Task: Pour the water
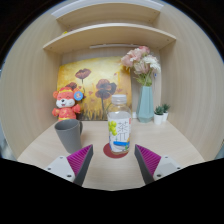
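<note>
A clear plastic bottle (pixel 118 128) with a white cap and a green-and-white label stands upright on a round red coaster (pixel 109 151) on the light wooden table (pixel 110 172). A grey cup (pixel 68 135) stands to its left, also upright. My gripper (pixel 111 163) is open and empty, its purple pads (pixel 149 160) spread wide. The bottle stands just ahead of the fingers, roughly in line with the gap between them, with space on both sides. The cup is ahead of the left finger.
An orange-and-white plush toy (pixel 66 103) sits behind the cup. A flower painting (pixel 96 88) leans on the back wall. A blue vase of pink flowers (pixel 145 92) and a small potted plant (pixel 161 114) stand at the right rear. A shelf (pixel 108 35) hangs above.
</note>
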### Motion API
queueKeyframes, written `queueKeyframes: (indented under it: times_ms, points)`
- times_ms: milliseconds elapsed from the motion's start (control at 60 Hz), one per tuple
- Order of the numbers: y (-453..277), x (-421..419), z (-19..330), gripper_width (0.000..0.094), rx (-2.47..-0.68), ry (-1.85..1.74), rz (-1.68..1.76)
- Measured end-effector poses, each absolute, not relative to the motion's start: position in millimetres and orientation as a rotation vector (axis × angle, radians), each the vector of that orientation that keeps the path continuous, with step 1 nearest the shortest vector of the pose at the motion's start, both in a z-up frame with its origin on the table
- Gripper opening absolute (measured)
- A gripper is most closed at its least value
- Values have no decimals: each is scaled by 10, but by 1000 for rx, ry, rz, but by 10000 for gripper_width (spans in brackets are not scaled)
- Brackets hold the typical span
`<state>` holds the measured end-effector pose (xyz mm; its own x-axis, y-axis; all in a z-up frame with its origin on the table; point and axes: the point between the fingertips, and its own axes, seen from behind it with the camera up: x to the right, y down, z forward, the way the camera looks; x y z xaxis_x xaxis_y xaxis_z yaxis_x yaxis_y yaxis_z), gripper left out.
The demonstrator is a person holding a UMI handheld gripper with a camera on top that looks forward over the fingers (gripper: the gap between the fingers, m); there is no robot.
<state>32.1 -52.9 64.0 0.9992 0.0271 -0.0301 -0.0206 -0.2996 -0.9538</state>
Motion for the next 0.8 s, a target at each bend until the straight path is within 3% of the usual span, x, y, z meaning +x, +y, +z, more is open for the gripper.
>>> queueKeyframes:
  times_ms: [350,800]
  points:
    - [-1442,-266,523,853,-1941,-40,86]
    - [-1791,-445,1316,869,-1806,-88,66]
